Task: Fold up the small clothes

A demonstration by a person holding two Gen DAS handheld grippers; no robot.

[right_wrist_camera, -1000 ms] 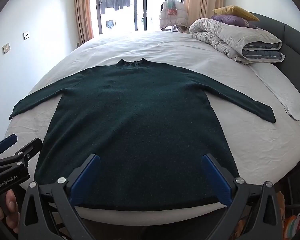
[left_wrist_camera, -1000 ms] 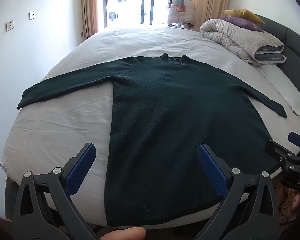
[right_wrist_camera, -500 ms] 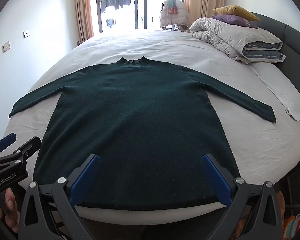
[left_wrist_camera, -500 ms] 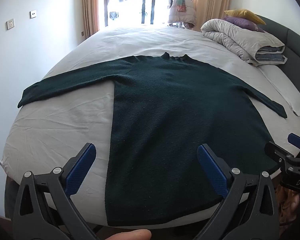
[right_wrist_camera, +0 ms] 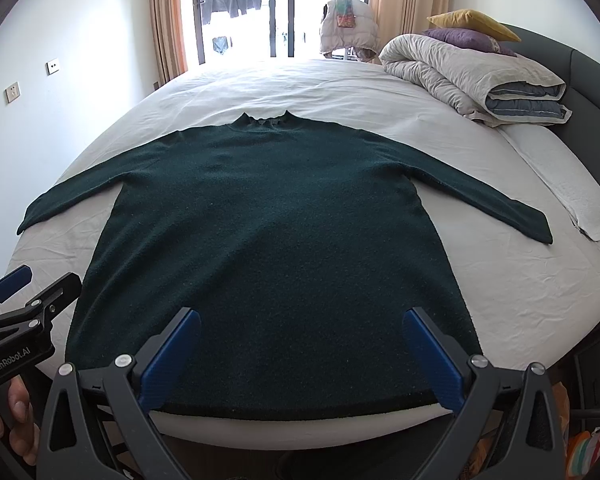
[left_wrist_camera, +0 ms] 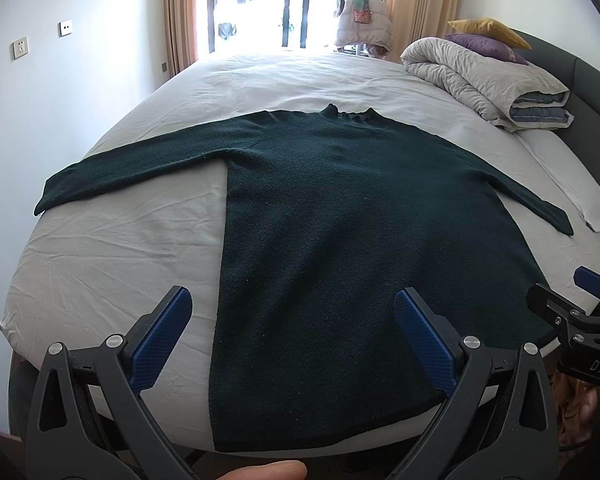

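Observation:
A dark green long-sleeved sweater (left_wrist_camera: 340, 240) lies flat on the white bed, collar away from me, both sleeves spread out; it also shows in the right wrist view (right_wrist_camera: 268, 240). My left gripper (left_wrist_camera: 292, 304) is open and empty, held above the sweater's near left hem. My right gripper (right_wrist_camera: 300, 320) is open and empty above the near hem's middle. The right gripper shows at the right edge of the left wrist view (left_wrist_camera: 572, 312), and the left gripper at the left edge of the right wrist view (right_wrist_camera: 24, 300).
The bed sheet (right_wrist_camera: 520, 288) is wrinkled around the sweater. A rolled duvet (right_wrist_camera: 472, 76) with yellow and purple pillows lies at the far right by the dark headboard (right_wrist_camera: 584, 68). A white folded cloth (right_wrist_camera: 576, 200) lies right. A window and jacket stand behind.
Both grippers have crept slightly forward and up over the hem. The sweater has not moved.

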